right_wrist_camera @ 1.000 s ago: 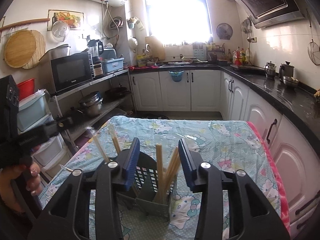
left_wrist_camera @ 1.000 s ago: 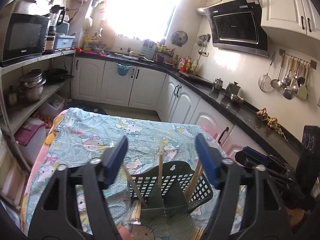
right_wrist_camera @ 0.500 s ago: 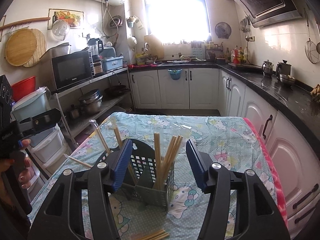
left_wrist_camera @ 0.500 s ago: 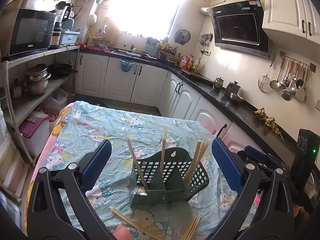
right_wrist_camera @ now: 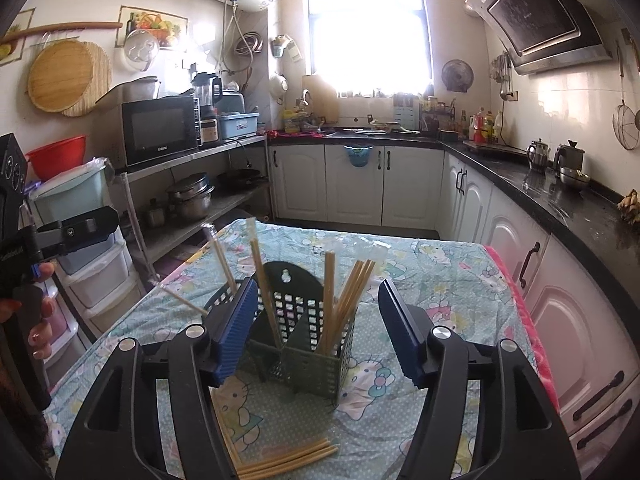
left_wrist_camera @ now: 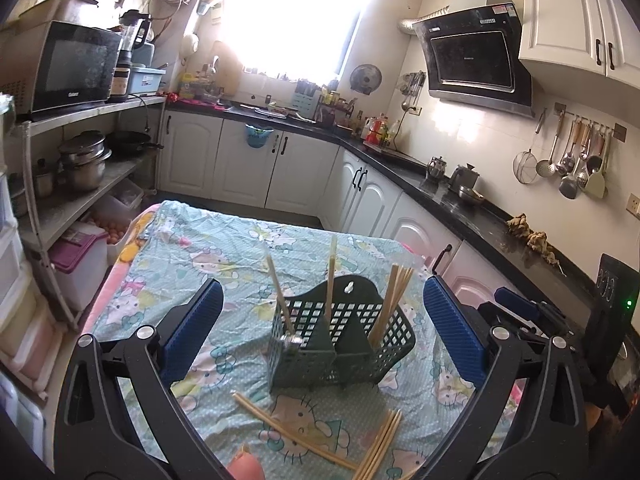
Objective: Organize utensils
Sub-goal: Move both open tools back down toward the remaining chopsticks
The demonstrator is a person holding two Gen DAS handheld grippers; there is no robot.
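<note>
The lower ends of the chopsticks (right_wrist_camera: 345, 304) standing in the caddy (right_wrist_camera: 320, 368) were hidden behind its mesh walls, and the right gripper's left finger (right_wrist_camera: 234, 332) covered the caddy's left compartment. The loose chopsticks (left_wrist_camera: 380, 446) on the cloth ran off the left wrist view's bottom edge. A pinkish blob (left_wrist_camera: 245, 467) there was cut off and unidentifiable.
</note>
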